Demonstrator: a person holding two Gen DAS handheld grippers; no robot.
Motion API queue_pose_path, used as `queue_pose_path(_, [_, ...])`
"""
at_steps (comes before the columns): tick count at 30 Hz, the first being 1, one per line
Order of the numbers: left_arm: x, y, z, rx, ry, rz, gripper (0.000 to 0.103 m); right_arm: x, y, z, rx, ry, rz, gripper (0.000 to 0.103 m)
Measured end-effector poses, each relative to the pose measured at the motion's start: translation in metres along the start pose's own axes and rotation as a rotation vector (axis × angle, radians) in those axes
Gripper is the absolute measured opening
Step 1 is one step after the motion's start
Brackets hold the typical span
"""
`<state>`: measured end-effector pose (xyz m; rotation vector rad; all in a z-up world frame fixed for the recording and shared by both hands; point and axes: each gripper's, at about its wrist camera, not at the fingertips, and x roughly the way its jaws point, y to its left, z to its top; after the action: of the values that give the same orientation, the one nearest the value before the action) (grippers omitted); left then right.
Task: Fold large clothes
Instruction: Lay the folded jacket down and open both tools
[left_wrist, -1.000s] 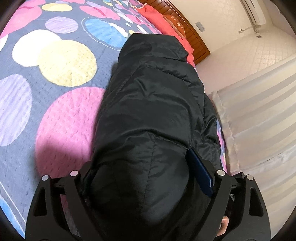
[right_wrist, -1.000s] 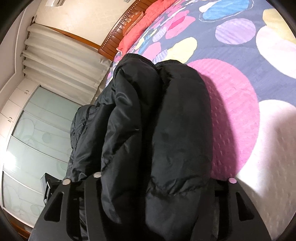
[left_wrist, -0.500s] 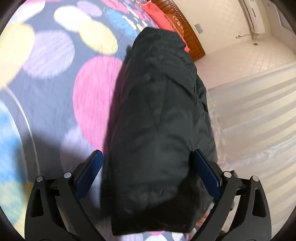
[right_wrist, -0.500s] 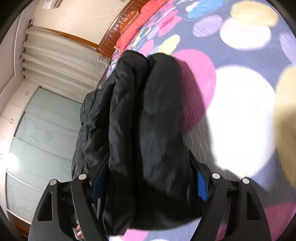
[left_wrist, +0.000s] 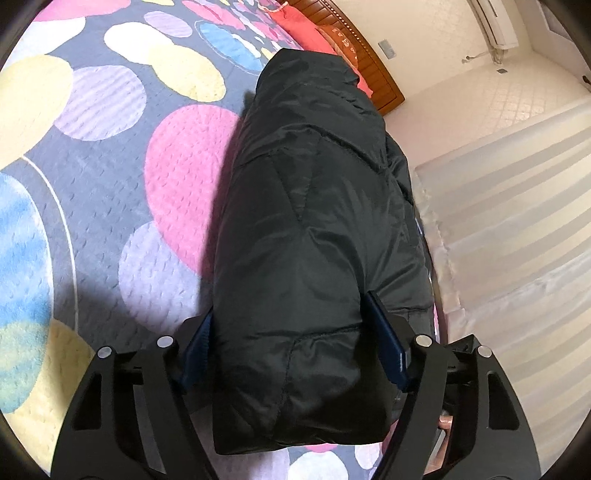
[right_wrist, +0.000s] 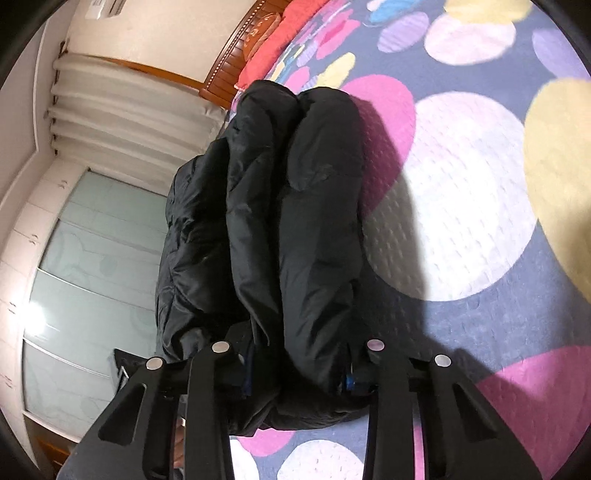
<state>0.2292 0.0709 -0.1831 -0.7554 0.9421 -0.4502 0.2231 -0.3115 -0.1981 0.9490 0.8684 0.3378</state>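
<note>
A black puffer jacket (left_wrist: 306, 229), folded into a thick bundle, is held above the polka-dot bedspread (left_wrist: 110, 155). My left gripper (left_wrist: 291, 354) is shut on the bundle's near end, its blue pads pressing both sides. In the right wrist view the same jacket (right_wrist: 295, 221) shows as two stacked rolls with looser fabric hanging at the left. My right gripper (right_wrist: 299, 373) is shut on those rolls, its blue pads mostly buried in fabric.
The bed has a wooden headboard (left_wrist: 373, 66) and red pillows (right_wrist: 284, 29) at its far end. White curtains (left_wrist: 517, 229) hang beside the bed. A frosted-glass wardrobe (right_wrist: 85, 258) stands at the left in the right wrist view.
Both grippers have closed tighter on the jacket bundle. The bundle has been lifted and carried across the bedspread, so different dots show beneath it.
</note>
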Motion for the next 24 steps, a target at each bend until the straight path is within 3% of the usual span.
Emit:
queue_pose_path(9, [-0.003,0.0,-0.001,-0.022,-0.008,0.007,0.081,-0.001,-0.001,0.002,0.008,-0.012,-0.004,0.046])
queue_pose_path(24, [-0.018,-0.01,-0.016,0.055,-0.039,0.106,0.088,-0.02,-0.014,-0.01,0.034,-0.03,-0.017,0.061])
